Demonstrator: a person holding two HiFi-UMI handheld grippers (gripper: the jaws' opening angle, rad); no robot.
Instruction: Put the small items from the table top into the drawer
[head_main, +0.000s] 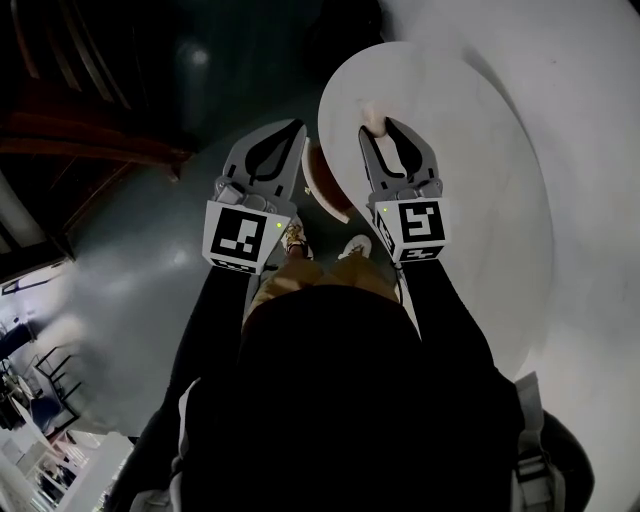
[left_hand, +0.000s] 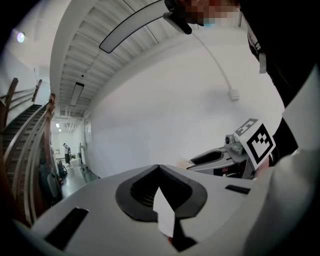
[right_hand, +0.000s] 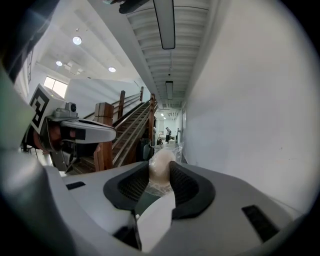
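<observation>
Clamped in the right hand-held gripper (right_hand: 160, 167) over the counter (head_main: 480, 200), the plastic-wrapped ball (right_hand: 161, 161) looks light, soft and slippery, best squeezed gently across its middle; the left hand-held gripper (left_hand: 159, 169) is closed and empty.

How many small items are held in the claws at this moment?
1. A pale wrapped item is gripped between the jaws of the right claw, seen over the white table. The left claw is shut and empty. Other items may lie out of view.
</observation>
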